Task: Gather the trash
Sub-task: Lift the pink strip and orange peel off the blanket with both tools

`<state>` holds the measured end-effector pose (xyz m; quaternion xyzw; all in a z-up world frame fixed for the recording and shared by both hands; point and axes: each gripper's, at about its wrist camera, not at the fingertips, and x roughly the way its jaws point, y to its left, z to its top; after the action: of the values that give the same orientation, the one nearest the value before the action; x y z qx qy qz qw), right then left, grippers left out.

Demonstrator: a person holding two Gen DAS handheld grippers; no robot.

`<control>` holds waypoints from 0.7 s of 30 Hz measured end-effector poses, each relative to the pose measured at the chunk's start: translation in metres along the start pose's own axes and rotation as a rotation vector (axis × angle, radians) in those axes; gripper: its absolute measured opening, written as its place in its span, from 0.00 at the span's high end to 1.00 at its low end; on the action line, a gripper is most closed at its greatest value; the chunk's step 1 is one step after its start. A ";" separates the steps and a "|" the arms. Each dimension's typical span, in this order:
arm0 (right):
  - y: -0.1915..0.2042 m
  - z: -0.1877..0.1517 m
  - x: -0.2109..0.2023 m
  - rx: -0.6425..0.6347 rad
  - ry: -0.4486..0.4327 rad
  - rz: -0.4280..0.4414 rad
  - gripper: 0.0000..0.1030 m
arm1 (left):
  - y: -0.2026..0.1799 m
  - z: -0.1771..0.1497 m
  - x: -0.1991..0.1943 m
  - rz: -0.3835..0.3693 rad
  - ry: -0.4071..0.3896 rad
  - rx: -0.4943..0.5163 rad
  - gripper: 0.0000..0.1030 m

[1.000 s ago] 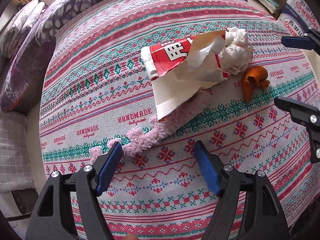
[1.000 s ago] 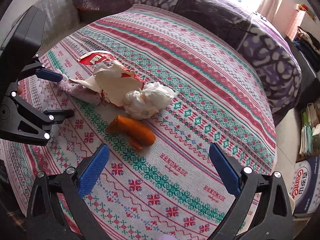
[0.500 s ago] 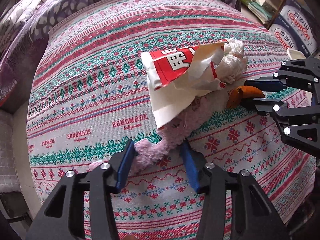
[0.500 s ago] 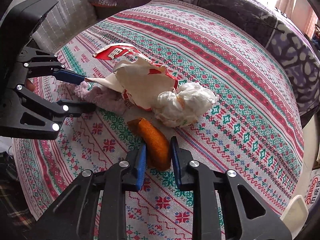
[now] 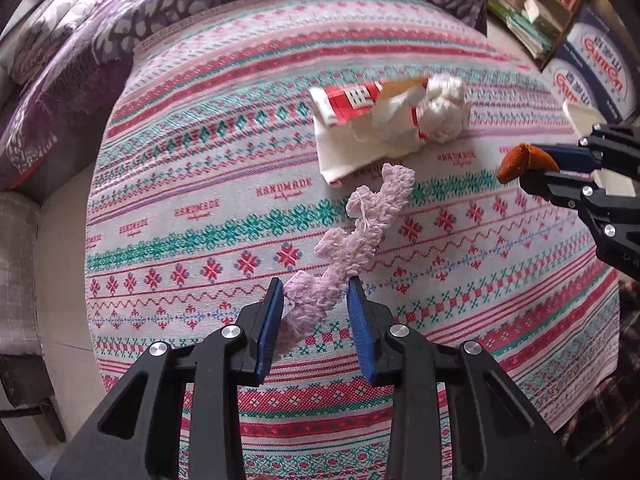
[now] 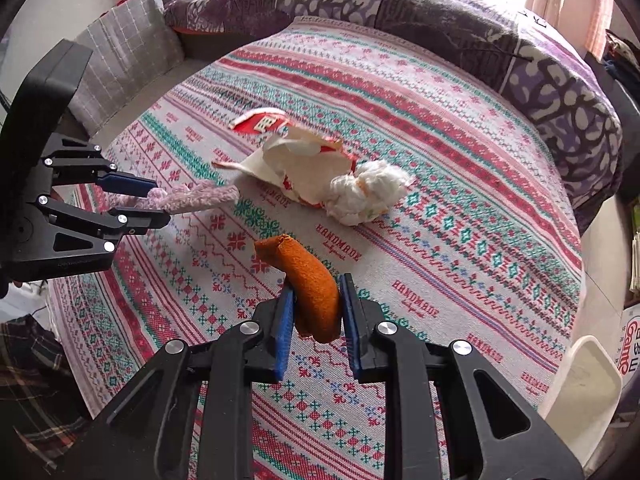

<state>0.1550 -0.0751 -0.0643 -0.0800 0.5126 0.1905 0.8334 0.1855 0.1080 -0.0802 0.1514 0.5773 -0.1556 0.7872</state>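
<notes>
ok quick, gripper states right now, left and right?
Left gripper: just closed further, now shut on the pink knitted strip.
Right gripper: shut on the orange peel.

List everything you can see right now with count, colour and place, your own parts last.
pink knitted strip: 1, pale pink, lifted off the cloth, in the left gripper
orange peel: 1, orange, in the right gripper
torn wrapper: 1, red and white, on the cloth
crumpled tissue: 1, white, against the wrapper
tablecloth: 1, red, green and white pattern
white bin: 1, off the table's edge, lower right
left gripper: blue fingers, has just been closing on the strip
right gripper: blue fingers, clamped on the peel
</notes>
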 end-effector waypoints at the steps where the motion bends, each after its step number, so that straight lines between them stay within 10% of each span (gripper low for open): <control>1: -0.003 0.001 -0.008 0.021 -0.020 -0.006 0.79 | 0.004 0.001 -0.009 -0.009 -0.026 -0.030 0.68; 21: -0.074 -0.017 -0.105 0.480 -0.310 -0.192 0.79 | -0.028 0.009 -0.112 -0.015 -0.372 -0.518 0.67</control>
<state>0.1289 -0.1734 0.0164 0.1009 0.3997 -0.0060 0.9111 0.1493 0.0864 0.0274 -0.0895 0.4449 -0.0345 0.8904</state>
